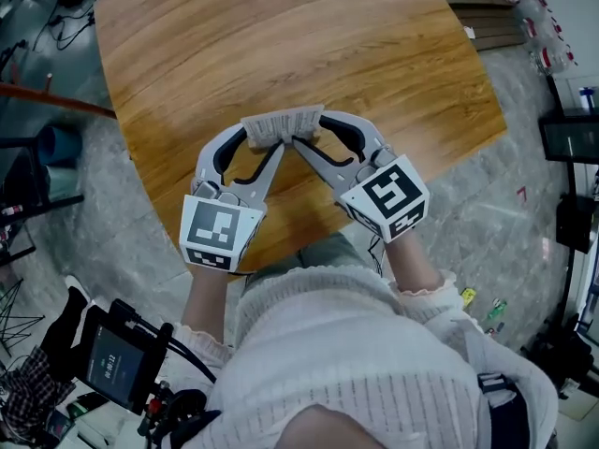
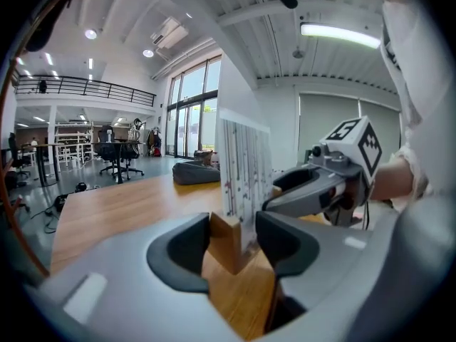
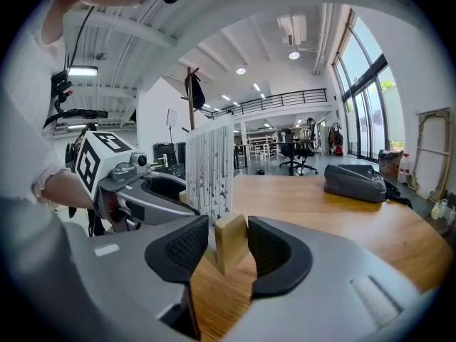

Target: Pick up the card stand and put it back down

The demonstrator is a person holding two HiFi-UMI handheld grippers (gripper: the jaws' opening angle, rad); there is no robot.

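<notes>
As card stand (image 1: 283, 125) bridges them, left tool (image 1: 265, 142), right tool (image 1: 313, 138) clamp its ends

Wooden card stand (image 1: 281, 127), upright, bearing patterned card (image 2: 246, 173)

Your counter (image 1: 281, 54) is wood-grained, warm brown with a soft satin sheen. The card stand (image 3: 229, 242) is a pale, matt block of bare wood, and its sheet (image 2: 246, 169) looks like printed paper, though it is blurred. The right gripper (image 3: 226, 251) has smooth grey plastic shells, and its fingers (image 3: 187, 246) carry finely textured black pads. Your sweater (image 1: 356, 344) is ribbed white knit.
</notes>
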